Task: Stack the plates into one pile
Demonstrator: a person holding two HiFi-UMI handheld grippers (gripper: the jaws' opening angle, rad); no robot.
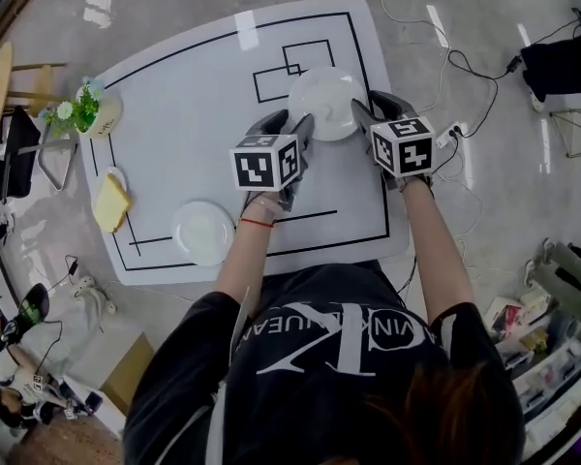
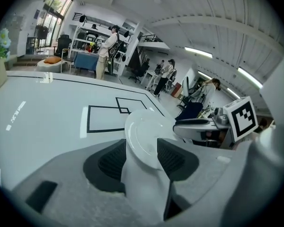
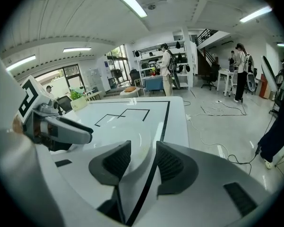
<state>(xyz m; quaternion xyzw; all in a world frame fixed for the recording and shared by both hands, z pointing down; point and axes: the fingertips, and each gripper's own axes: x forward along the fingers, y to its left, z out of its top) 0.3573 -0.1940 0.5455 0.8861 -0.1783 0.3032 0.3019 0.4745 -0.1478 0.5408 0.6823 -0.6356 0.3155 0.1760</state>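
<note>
Two glossy white round plates are on the white tabletop [image 1: 194, 95], which is marked with black lines. One plate [image 1: 326, 100] lies over the right-hand side of the pair of overlapping black squares [image 1: 290, 69] drawn on the tabletop. It seems to rest flat there, though the steep head view leaves that unsure.

The left claw [image 1: 305, 124] reaches it from the side of the squares nearest the person, and its jaws stand apart with the plate's rim between them, not pinched. The right claw [image 1: 360, 116] comes in on the plate's far side from the squares. It is likewise released, with the opposite rim lying loose in the gap between its pads.

The second plate [image 1: 202, 231] sits well apart from the squares, nearer the person and to the left. A yellow slab on a small white dish [image 1: 109, 202] lies further left of the squares, and a potted green plant with pale flowers [image 1: 85, 109] stands at the tabletop's left edge.
</note>
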